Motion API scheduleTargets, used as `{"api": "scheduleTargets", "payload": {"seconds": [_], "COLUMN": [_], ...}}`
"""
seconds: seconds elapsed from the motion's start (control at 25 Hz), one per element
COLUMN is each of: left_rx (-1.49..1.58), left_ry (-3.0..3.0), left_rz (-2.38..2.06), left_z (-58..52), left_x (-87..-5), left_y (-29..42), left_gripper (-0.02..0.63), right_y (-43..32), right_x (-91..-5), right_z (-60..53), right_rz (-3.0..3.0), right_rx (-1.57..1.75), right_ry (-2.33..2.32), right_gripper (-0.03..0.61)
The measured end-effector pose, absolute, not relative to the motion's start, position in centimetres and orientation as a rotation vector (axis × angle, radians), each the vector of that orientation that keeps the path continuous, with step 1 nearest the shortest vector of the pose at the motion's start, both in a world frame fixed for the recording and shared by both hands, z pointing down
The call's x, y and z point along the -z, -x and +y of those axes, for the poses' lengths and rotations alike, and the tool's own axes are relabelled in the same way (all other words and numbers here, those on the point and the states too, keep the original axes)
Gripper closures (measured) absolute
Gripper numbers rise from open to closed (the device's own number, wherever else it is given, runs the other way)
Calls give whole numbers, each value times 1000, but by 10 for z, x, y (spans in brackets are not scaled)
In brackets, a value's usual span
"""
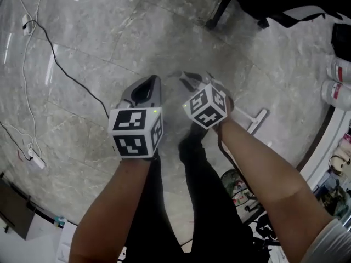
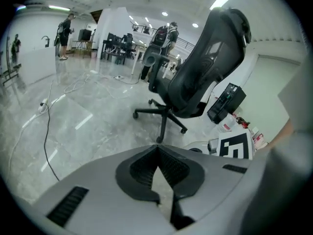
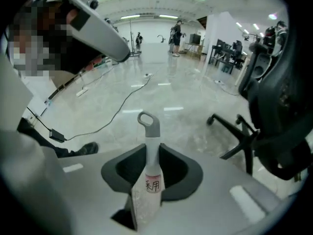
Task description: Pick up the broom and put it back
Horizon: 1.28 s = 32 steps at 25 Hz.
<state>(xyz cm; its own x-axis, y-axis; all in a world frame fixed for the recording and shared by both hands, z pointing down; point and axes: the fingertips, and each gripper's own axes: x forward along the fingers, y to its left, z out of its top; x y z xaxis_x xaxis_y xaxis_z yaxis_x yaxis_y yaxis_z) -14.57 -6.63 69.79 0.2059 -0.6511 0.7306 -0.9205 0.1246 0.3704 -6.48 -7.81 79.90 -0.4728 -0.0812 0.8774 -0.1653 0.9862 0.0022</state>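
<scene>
The broom's white handle (image 3: 151, 173), with a grey loop end (image 3: 148, 122) and a red-edged label, stands between the jaws of my right gripper (image 3: 151, 153), which is shut on it. The loop sticks out past the fingertips. In the head view the right gripper (image 1: 192, 82) is raised over the floor, and a white bar with a grey end (image 1: 256, 119) shows beyond its wrist. My left gripper (image 1: 143, 88) hangs beside it on the left. Its fingertips meet, with nothing between them (image 2: 157, 153). The broom's head is out of sight.
A black office chair (image 2: 205, 67) stands ahead on the grey marble floor, and its wheeled base (image 1: 219, 10) is at the top of the head view. A black cable (image 1: 55, 53) and a power strip (image 1: 34, 158) lie at left. White bottles (image 1: 339, 84) sit at right.
</scene>
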Motion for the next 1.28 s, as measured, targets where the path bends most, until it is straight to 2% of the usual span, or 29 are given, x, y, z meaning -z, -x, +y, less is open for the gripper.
{"api": "scheduleTargets", "payload": {"seconds": [0.24,0.4,0.52,0.68,0.84,1.0,1.28], "left_rx": [-327,-312,-327,-324,-316,-336,-397], "left_ry": [-1731,-1797,-1860,-1956,-2027,-2088,-2141], "left_rz": [-1661,-1716,-1742,-1770,-1781,-1738,-1649], "left_z": [-152,-171,-173,-186,-193,-206,-239], "left_x": [-472,-316,-219,-124,-75,-62,-67], "left_y": [133,104,75,40,5,-15,-4], "left_gripper": [609,609,609,609,609,609,609], "right_y": [9,-72,-136,-178,-197,-187,-156], "right_x": [-564,-424,-341,-272,-242,-242,-248], "right_z": [-174,-186,-189,-216,-237,-258,-315], "right_rz": [-2185,-2206,-2223,-2271,-2271,-2261,-2202], "right_rx": [-84,-138,-194,-277,-402,-469,-539], "right_ry": [-412,-540,-650,-849,-960,-995,-1056], "right_gripper": [494,492,492,491,489,489,483]}}
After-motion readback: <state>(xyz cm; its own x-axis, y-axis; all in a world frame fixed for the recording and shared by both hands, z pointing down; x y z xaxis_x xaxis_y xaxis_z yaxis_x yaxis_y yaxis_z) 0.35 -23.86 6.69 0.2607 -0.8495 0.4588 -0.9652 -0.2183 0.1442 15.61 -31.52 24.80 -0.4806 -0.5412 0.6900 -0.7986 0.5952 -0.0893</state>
